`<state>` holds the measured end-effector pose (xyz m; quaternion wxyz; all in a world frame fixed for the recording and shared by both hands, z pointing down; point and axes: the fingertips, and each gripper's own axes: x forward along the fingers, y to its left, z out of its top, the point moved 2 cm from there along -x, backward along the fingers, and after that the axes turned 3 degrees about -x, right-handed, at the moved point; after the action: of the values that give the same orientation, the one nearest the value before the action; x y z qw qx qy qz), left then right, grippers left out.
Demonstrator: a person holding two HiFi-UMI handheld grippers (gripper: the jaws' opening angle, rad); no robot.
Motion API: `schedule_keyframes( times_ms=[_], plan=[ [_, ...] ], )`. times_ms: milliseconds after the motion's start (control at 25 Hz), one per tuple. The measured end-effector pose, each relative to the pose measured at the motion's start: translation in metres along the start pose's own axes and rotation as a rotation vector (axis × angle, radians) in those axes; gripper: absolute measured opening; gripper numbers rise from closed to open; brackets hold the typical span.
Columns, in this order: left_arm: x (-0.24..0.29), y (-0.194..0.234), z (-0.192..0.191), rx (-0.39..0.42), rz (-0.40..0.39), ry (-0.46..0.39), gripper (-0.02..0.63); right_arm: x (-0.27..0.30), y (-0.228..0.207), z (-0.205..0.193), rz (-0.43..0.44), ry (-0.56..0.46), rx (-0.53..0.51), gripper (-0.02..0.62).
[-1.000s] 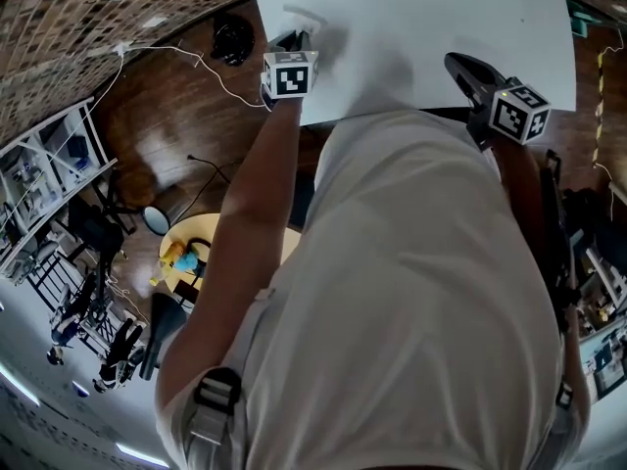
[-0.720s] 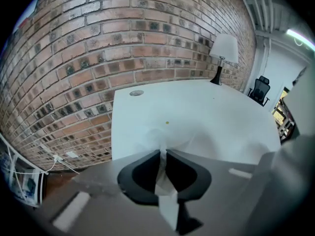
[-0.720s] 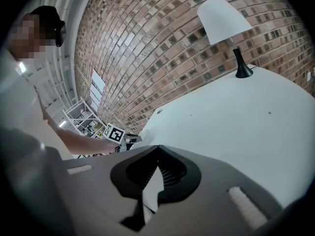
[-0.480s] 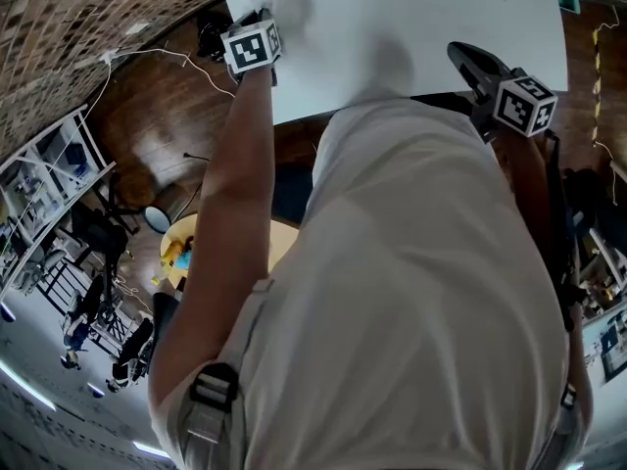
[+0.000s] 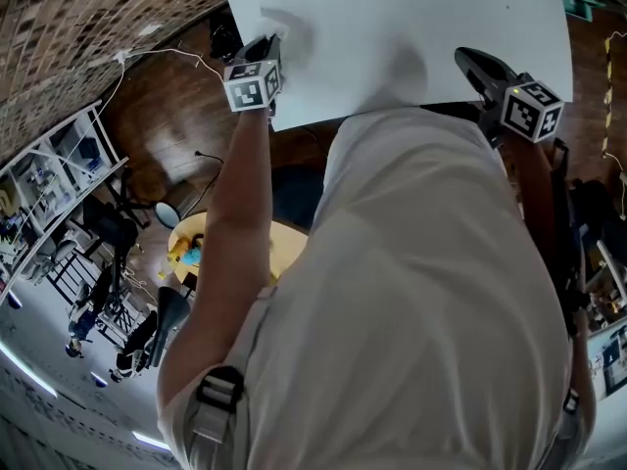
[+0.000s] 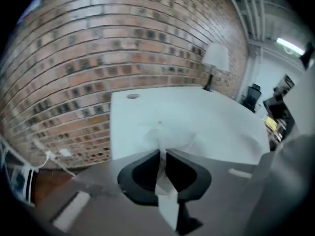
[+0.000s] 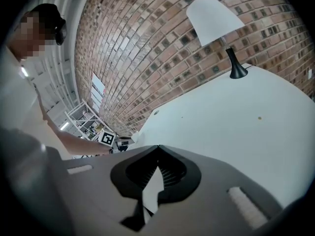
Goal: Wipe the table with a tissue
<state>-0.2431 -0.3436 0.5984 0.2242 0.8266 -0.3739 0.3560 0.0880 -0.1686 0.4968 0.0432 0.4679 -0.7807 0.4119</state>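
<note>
Brick wall [image 6: 88, 53]: it stands at the far left, behind the table's left edge.
Left gripper [image 6: 163, 152]: its jaws are clamped on the tissue, and a folded strip runs back between the pads. It points down at the near left corner of the table.
Tissue [image 6: 166, 135]: it bunches out past the jaw tips and appears to lie on the tabletop just in front of them, close to the left edge.
Table [image 6: 221, 117]: the top is white and almost bare. One small round disc [image 6: 132, 96] sits by the far left corner and one tiny speck [image 6: 160, 123] lies just beyond the tissue.
Lamp [image 7: 215, 14]: it has a white shade on a dark stem and stands at the far side by the wall.
Right gripper [image 7: 158, 147]: its jaw tips meet and no object is gripped. The pale wedge lower between the jaw bodies looks like tabletop showing through. It hovers over the near right edge, well apart from the tissue.
Progress: wiping looks under way at the near left corner. No streaks or wet marks show, so how much has been wiped cannot be told. The middle, the right half and the far side all lie away from the tissue and probably remain, the speck among them.
Count: two grippers, one tissue, one table, one lamp, one disc, one speck.
</note>
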Motion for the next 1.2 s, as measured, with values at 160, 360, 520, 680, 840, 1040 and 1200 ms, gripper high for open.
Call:
schedule_keyframes(
  times_ms=[160,360,520,680,840,1040,1200],
  plan=[
    [-0.012,0.058,0.013,-0.198,0.175,-0.059,0.032,-0.004,-0.006,-0.001,-0.014,-0.010,0.009,0.006],
    [0.012,0.054,0.036,0.062,0.129,0.019,0.034,-0.015,-0.008,-0.008,-0.044,-0.027,0.022,0.006],
    [0.031,0.065,0.049,0.119,0.135,0.060,0.034,-0.026,-0.012,-0.011,-0.089,-0.048,0.040,0.006],
    [0.051,0.048,0.055,0.231,0.014,0.067,0.032,-0.042,-0.019,-0.017,-0.126,-0.064,0.062,0.006],
    [0.064,0.022,0.069,0.307,-0.050,0.082,0.032,-0.044,-0.020,-0.022,-0.141,-0.071,0.074,0.006],
    [0.078,-0.026,0.079,0.399,-0.143,0.110,0.031,-0.038,-0.017,-0.016,-0.125,-0.073,0.061,0.006],
    [0.072,-0.058,0.061,0.444,-0.225,0.144,0.031,-0.033,-0.015,-0.014,-0.115,-0.074,0.051,0.006]
  ],
)
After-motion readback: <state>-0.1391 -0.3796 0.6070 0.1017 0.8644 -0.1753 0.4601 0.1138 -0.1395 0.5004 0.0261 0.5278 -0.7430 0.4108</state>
